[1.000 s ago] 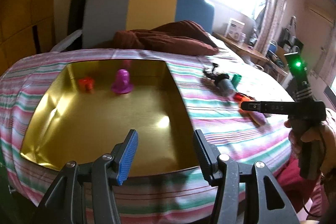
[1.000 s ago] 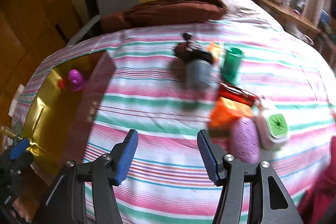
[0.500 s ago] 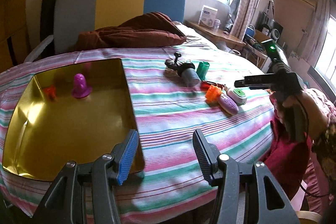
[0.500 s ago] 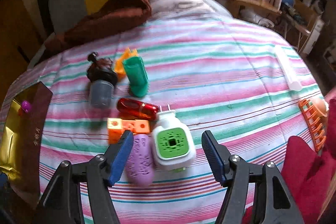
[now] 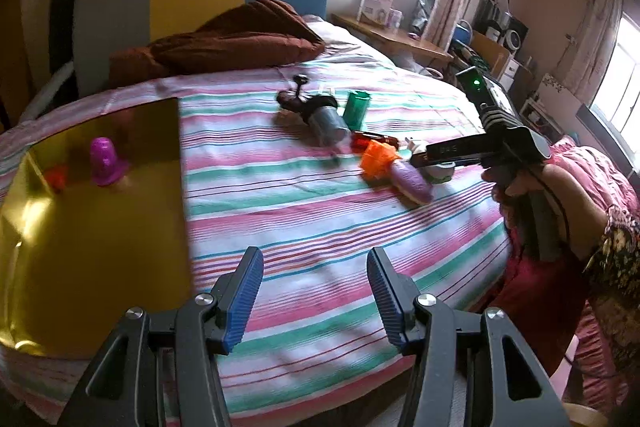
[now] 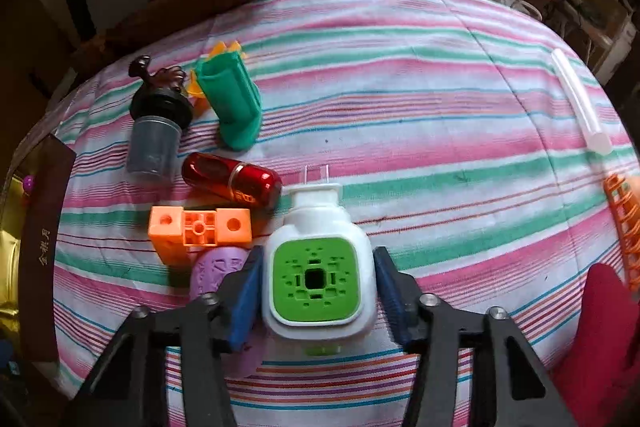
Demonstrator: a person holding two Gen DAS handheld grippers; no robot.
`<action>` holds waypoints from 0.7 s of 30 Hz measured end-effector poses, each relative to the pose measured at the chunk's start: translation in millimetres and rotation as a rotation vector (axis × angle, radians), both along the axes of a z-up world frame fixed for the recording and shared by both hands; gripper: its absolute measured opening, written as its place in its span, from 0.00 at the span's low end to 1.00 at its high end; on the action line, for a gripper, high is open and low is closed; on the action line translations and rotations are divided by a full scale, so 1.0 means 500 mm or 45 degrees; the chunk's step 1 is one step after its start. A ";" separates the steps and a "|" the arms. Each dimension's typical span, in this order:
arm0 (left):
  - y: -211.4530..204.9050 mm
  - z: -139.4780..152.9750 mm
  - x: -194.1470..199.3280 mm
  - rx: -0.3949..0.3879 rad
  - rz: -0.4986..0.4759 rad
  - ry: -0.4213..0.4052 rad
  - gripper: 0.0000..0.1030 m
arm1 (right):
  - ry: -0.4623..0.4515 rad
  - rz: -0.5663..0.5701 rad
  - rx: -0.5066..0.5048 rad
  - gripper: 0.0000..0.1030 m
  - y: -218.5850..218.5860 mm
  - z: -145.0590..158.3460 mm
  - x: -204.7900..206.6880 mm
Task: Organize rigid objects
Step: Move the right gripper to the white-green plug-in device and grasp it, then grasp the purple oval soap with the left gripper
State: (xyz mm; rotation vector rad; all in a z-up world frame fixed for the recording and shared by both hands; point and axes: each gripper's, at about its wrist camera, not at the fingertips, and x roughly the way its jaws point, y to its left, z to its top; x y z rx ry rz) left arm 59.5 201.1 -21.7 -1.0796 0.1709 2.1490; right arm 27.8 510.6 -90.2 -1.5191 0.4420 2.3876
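Clutter on a striped bed [image 6: 420, 75] is being sorted into a gold tray [image 5: 100, 239] that lies at the bed's left edge. The right tool [image 6: 318, 283] points steeply down over a white plug-in unit with a green perforated face [image 6: 316, 279], its blue pads on either side of the body and closing in; the left pad appears at the casing, while a thin gap still shows on the right, so the grip does not look complete. The unit lies flat, prongs aimed away from the tool, which presents its broad rounded sides to the pads, probably why the approach comes from the base end.

Crowded just beside it are a purple oval piece [image 6: 218, 271], partly under the left finger, an orange building block [image 6: 200, 227] and a red metallic cylinder [image 6: 232, 179]. Farther up the bed lie a grey canister with a dark brown top [image 6: 154, 135] and a green ribbed tube [image 6: 234, 103]. A white stick [image 6: 576, 103] lies apart toward the right edge.

The left tool [image 5: 316, 295] hovers with jaws apart and nothing between them, near the tray's right rim. A purple bell-shaped toy [image 5: 106, 161] and a small orange-red piece [image 5: 56, 177] already sit in the tray's far corner, suggesting the sorting is early, with most items not yet moved.
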 end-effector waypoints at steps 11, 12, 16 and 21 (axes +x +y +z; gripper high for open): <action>0.156 -0.038 -0.035 -0.017 -0.058 -0.123 0.53 | -0.001 -0.136 -0.004 0.51 0.036 -0.003 0.016; 0.171 -0.042 -0.037 -0.022 -0.061 -0.127 0.53 | -0.002 -0.140 -0.002 0.51 0.038 -0.002 0.016; 0.239 -0.059 -0.046 -0.022 -0.079 -0.164 0.53 | -0.004 -0.154 0.004 0.51 0.040 0.000 0.017; 0.304 -0.089 -0.071 -0.047 -0.036 -0.229 0.53 | 0.006 -0.185 -0.024 0.51 0.053 0.000 0.018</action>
